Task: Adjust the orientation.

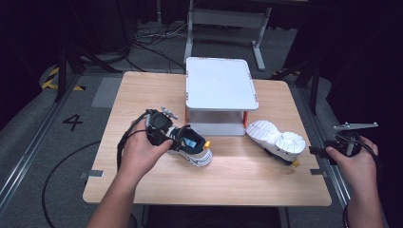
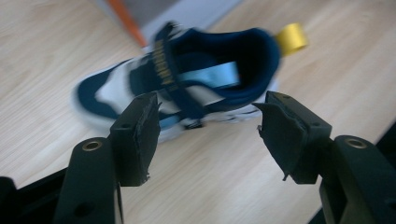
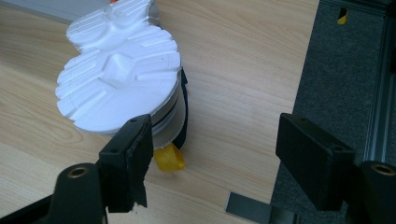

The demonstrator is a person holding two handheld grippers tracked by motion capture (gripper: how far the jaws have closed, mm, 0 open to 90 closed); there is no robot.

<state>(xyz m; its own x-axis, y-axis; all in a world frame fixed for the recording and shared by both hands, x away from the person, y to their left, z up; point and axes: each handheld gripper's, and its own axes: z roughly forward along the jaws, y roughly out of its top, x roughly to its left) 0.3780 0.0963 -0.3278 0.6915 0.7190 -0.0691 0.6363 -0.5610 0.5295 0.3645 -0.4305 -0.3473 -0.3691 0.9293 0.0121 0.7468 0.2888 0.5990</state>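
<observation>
Pale wooden table [image 1: 142,95] with fine grain, white two-level stand [image 1: 219,83] at the middle. Blue-and-white shoe [image 2: 187,79] upright near the stand's left front corner, yellow heel loop [image 2: 292,37]. Left gripper [image 2: 205,128] wide open just before it, holding nothing. Second shoe [image 3: 121,74] tipped over, ribbed white sole up, near the right table edge. Right gripper [image 3: 215,154] wide open, empty, beside that edge.

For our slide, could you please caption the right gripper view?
Open right tongs near an overturned shoe, white sole up, on the table.
</observation>
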